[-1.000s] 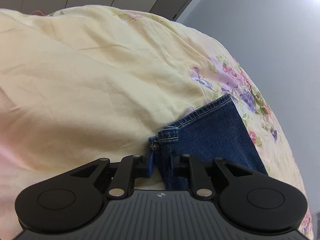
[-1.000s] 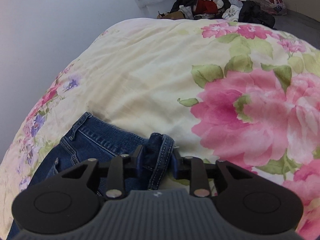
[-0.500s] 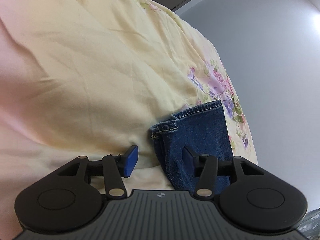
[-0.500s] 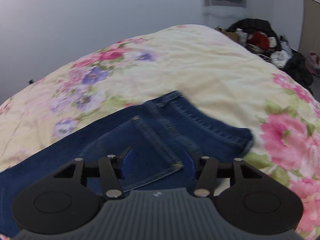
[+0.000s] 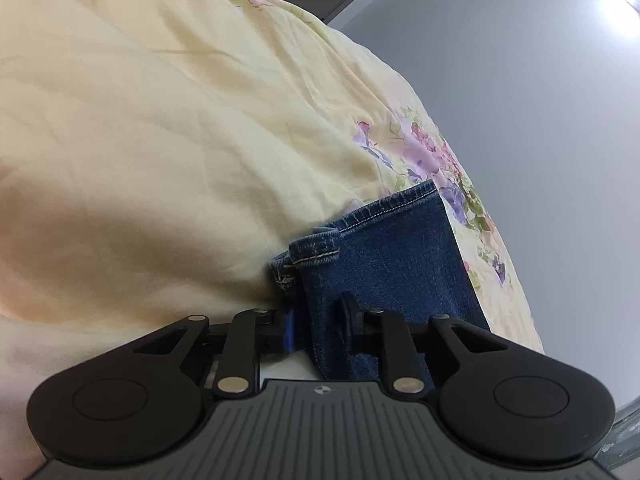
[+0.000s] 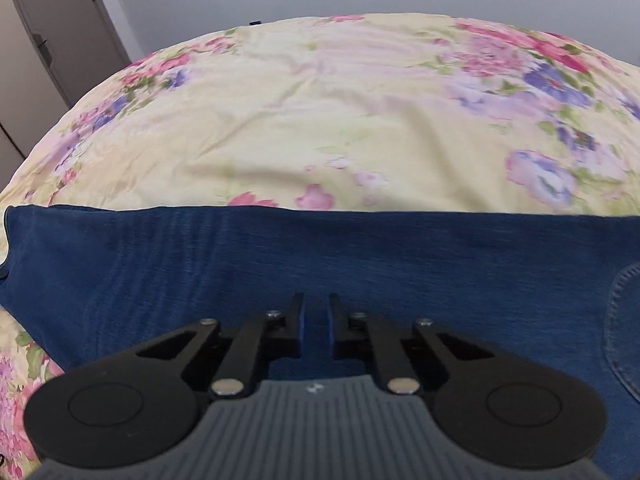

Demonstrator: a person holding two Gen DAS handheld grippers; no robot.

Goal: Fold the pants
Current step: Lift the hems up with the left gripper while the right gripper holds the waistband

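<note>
Dark blue jeans lie on a floral bedspread. In the left wrist view the hem end of the jeans (image 5: 384,256) reaches into my left gripper (image 5: 316,320), which is shut on the denim near the cuff. In the right wrist view the jeans (image 6: 320,252) stretch flat across the frame, with a back pocket seam at the right edge. My right gripper (image 6: 315,320) hovers over the denim with its jaws nearly together and nothing between them; a narrow gap shows.
The yellow bedspread (image 5: 180,140) with pink and purple flowers covers the bed (image 6: 320,120). A grey wall stands beyond it. A door (image 6: 52,40) is at the far left in the right wrist view.
My left gripper opened half a second ago and has shut again on the jeans' cuff. My right gripper let go of the waistband, swung over the flat denim and closed almost fully.
</note>
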